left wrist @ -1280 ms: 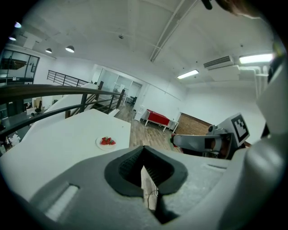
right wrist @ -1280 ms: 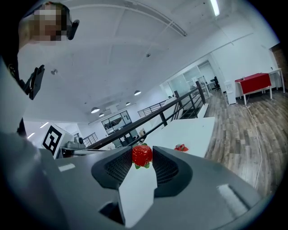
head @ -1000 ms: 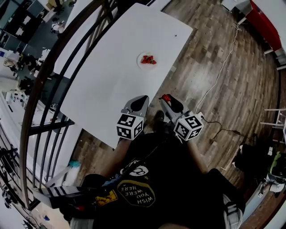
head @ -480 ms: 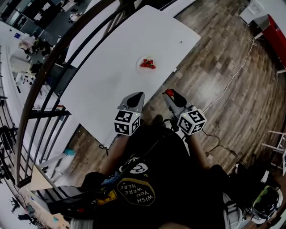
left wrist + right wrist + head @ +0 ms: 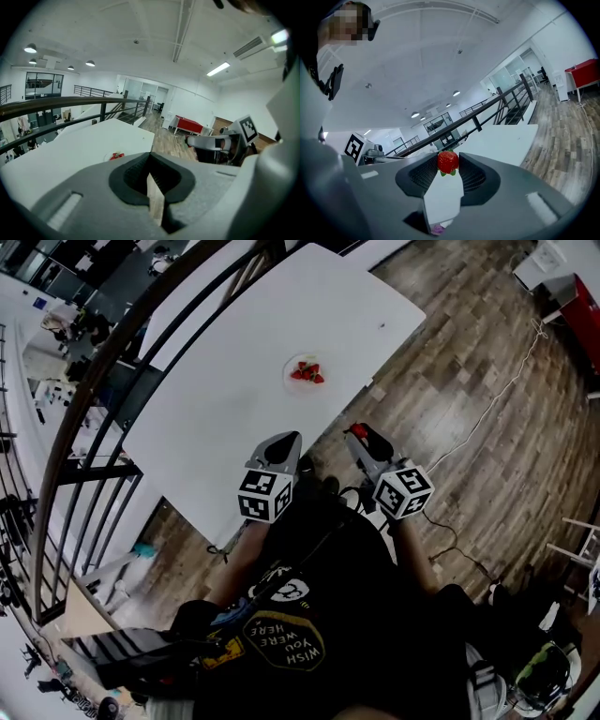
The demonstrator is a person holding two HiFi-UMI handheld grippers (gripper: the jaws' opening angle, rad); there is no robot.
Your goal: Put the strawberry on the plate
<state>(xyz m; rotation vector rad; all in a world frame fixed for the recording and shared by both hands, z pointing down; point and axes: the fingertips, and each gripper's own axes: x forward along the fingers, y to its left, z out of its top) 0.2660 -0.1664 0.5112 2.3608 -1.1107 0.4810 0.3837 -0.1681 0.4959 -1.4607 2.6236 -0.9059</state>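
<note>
Two claws are held close to the person's body in the head view. The left claw [image 5: 289,439] lies over the near edge of the white bench [image 5: 234,390]. The right claw [image 5: 359,435] is over the wooden floor [image 5: 450,362] just beside that edge, with a red strawberry [image 5: 354,430] at its tip. Farther up the bench sits the plate [image 5: 291,363] with other strawberries [image 5: 307,373] on it, well apart from both claws.

In the left gripper view, the jaws are clenched tip to tip with nothing between them.

In the right gripper view, the jaws are clamped on the strawberry, which is pinched at their tips with its green leaves pointing down.
</note>
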